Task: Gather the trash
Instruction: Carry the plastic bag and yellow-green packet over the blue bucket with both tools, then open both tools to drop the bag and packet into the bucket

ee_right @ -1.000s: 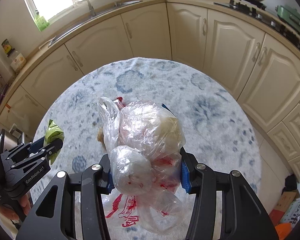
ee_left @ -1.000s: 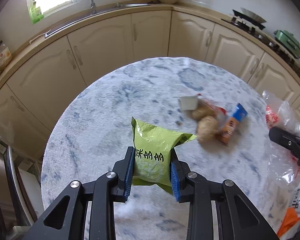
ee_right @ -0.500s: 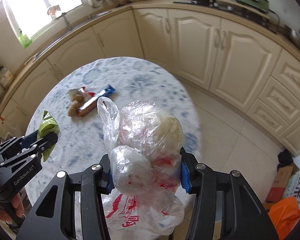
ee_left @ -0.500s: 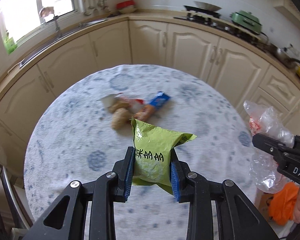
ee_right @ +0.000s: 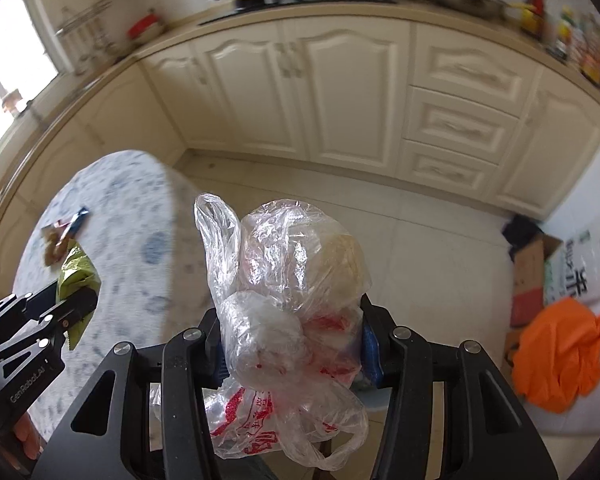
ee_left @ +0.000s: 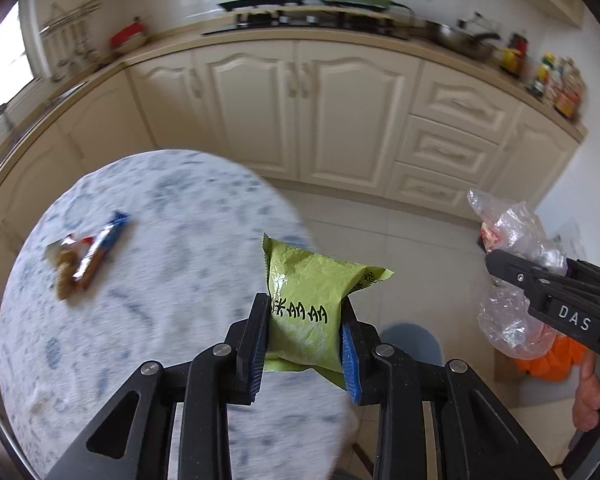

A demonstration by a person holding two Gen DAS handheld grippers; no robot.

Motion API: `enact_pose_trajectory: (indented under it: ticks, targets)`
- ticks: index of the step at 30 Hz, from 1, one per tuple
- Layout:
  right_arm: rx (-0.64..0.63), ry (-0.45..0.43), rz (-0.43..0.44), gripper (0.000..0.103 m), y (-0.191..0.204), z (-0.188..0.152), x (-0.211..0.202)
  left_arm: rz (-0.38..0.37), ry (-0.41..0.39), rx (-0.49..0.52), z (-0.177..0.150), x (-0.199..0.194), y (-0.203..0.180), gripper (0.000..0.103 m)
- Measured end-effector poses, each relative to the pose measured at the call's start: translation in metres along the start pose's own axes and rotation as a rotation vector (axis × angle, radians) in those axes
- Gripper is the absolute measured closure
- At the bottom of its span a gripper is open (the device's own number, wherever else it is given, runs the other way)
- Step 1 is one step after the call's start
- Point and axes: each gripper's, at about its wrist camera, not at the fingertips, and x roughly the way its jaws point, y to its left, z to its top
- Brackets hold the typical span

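Now, L wrist view: our left gripper (ee_left: 305, 336) clamps green snack packet (ee_left: 308, 304), held over edge of round table (ee_left: 148, 320).
Table leftovers: wrappers (ee_left: 86, 256) lie well apart on far side.
R wrist view: our right gripper (ee_right: 292, 340) squeezes crumpled clear plastic bag (ee_right: 288, 292) w/ red print, above tiled floor (ee_right: 428, 240).
Floor, R side: orange bag (ee_right: 556, 356) beside cardboard box (ee_right: 528, 276).
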Motion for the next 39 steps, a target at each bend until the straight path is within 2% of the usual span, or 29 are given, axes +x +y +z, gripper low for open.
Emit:
enact_pose_trajectory:
  ticks: [6, 12, 18, 22, 23, 24, 25, 26, 27, 31, 39]
  targets:
    - [0.133, 0.014, -0.088, 0.053, -0.071, -0.017, -0.006, -0.078, 0.051, 0.108, 0.01, 0.031, -0.063, 0.075]
    - [0.235, 0.037, -0.163, 0.053, -0.124, -0.04, -0.012, -0.137, 0.107, 0.2, 0.017, 0.062, -0.117, 0.075]
    - [0.303, 0.089, -0.213, 0.053, -0.159, -0.063, -0.008, -0.185, 0.17, 0.265, 0.02, 0.097, -0.153, 0.074]
    - [0.322, 0.113, -0.222, 0.053, -0.168, -0.073, -0.005, -0.189, 0.192, 0.29, 0.027, 0.117, -0.168, 0.071]
    - [0.326, 0.115, -0.219, 0.053, -0.17, -0.075, -0.005, -0.19, 0.196, 0.294, 0.029, 0.122, -0.171, 0.07]
    - [0.329, 0.118, -0.216, 0.053, -0.171, -0.077, -0.004, -0.185, 0.203, 0.295, 0.03, 0.126, -0.174, 0.057]
    - [0.33, 0.122, -0.213, 0.053, -0.171, -0.079, -0.002, -0.171, 0.217, 0.294, 0.032, 0.13, -0.175, 0.048]
    - [0.33, 0.126, -0.211, 0.053, -0.172, -0.08, -0.001, -0.16, 0.225, 0.29, 0.032, 0.132, -0.177, 0.028]
    - [0.33, 0.13, -0.209, 0.053, -0.171, -0.081, 0.0, -0.165, 0.212, 0.283, 0.035, 0.133, -0.18, 0.024]
    - [0.325, 0.145, -0.202, 0.053, -0.168, -0.083, 0.008, -0.149, 0.189, 0.288, 0.034, 0.135, -0.18, 0.024]
    - [0.297, 0.187, -0.179, 0.053, -0.151, -0.081, 0.025, -0.109, 0.217, 0.262, 0.016, 0.135, -0.168, 0.024]
